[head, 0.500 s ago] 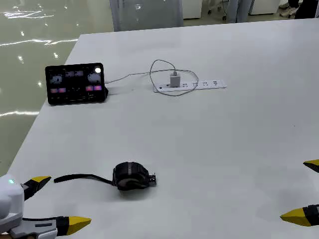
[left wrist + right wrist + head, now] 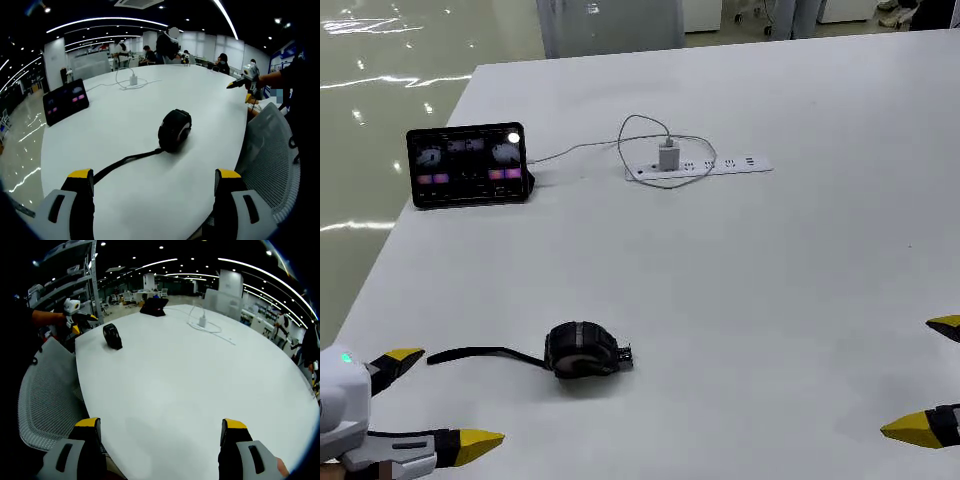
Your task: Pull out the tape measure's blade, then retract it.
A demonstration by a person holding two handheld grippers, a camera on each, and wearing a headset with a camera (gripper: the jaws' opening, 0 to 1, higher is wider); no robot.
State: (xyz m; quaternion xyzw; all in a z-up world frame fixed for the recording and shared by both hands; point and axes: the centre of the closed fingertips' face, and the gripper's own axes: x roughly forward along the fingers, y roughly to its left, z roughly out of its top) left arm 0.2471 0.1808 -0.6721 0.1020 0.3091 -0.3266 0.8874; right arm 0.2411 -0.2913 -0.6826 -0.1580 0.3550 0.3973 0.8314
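Black and round, the tape measure lies on the white tabletop near its front edge. A dark strap trails from it toward the left gripper. That gripper hovers just beside the strap's end, its yellow-tipped jaws spread apart and empty. The right gripper hangs well apart from the tape measure, jaws also spread wide. Farther back stand a lit tablet and a power strip with a white charger plugged in.

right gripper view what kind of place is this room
Probably an open-plan lab or workshop office: a big white table, metal shelving racks at the side, long ceiling light strips.
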